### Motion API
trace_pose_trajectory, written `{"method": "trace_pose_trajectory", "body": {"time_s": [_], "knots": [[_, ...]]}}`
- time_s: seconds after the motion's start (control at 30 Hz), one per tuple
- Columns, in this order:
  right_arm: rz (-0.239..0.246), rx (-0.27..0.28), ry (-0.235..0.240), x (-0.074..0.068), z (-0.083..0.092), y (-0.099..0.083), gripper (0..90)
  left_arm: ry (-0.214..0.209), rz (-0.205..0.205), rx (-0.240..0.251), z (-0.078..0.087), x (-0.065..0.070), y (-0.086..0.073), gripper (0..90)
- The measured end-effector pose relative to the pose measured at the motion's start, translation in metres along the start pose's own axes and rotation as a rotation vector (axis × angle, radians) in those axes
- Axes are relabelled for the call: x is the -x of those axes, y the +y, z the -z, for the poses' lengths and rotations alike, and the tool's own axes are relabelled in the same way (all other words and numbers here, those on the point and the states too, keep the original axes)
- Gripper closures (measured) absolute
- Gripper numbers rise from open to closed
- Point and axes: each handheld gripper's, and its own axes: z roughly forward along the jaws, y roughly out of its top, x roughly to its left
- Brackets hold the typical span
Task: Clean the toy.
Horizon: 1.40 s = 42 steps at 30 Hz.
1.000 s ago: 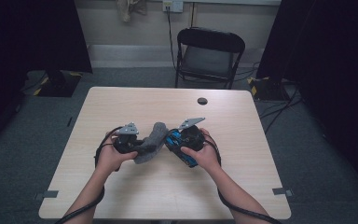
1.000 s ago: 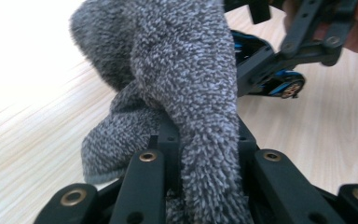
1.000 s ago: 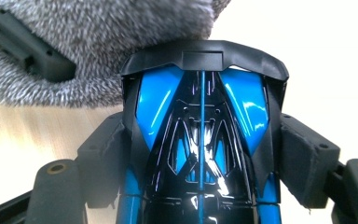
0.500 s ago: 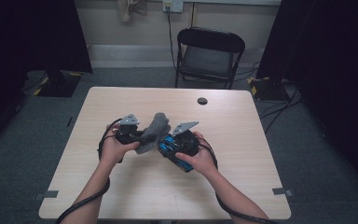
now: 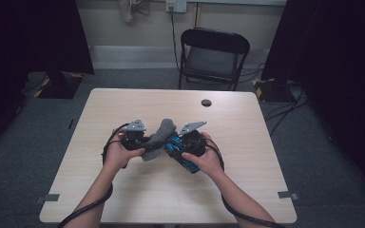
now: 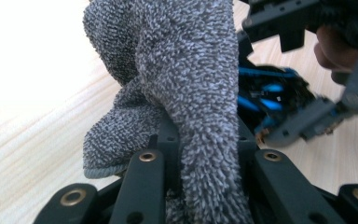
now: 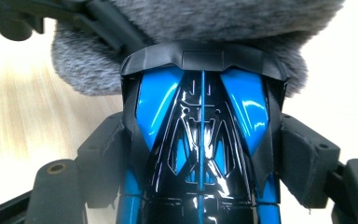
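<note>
A grey terry cloth [image 5: 158, 137] hangs over the middle of the table, and my left gripper [image 5: 141, 141] is shut on it. In the left gripper view the cloth [image 6: 186, 74] rises between the two black jaws of that gripper [image 6: 209, 156]. A glossy blue and black toy car [image 5: 179, 152] sits in my right gripper [image 5: 175, 145], whose pads clamp its sides. The right gripper view shows the car [image 7: 200, 140] nose-up, with the cloth [image 7: 214, 18] pressed against its front end. In the left gripper view the car [image 6: 270, 100] lies just behind the cloth.
The pale wooden table [image 5: 123, 109] has a small black round disc [image 5: 206, 102] near its far edge. A black folding chair [image 5: 214, 52] stands behind the table. Cables trail on the floor to the right.
Both hands have shifted slightly over the table's middle. The cloth has stayed against the car's front and moved a little over it. Both grips are unchanged.
</note>
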Motion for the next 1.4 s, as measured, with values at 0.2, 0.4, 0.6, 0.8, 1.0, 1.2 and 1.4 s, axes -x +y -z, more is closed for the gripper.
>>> {"method": "trace_pose_trajectory", "body": {"time_s": [0.2,0.4,0.6,0.8,1.0,1.2,1.4], "knots": [[-0.018,-0.004,-0.017,0.006,0.002,0.002,25.8,-0.021,-0.003,-0.001,0.003,0.006,-0.008,73.1],[-0.019,-0.014,-0.031,0.011,0.004,0.004,25.8,-0.010,-0.005,-0.010,0.010,0.006,-0.013,73.1],[-0.026,-0.002,-0.029,0.012,0.008,0.006,25.8,0.122,-0.017,-0.055,0.018,-0.005,-0.018,73.1],[-0.005,0.016,-0.028,0.007,0.018,0.019,25.7,0.143,0.003,-0.052,0.005,-0.009,-0.022,73.1],[-0.016,0.026,-0.038,0.005,0.015,0.025,25.8,0.097,-0.045,-0.075,-0.012,0.009,-0.013,73.1],[-0.036,0.024,-0.050,0.008,0.010,0.029,25.8,0.021,-0.056,-0.091,-0.023,0.024,-0.006,73.2],[-0.046,0.026,-0.067,0.010,0.007,0.030,25.8,-0.032,-0.060,-0.099,-0.030,0.033,-0.008,73.2]]}}
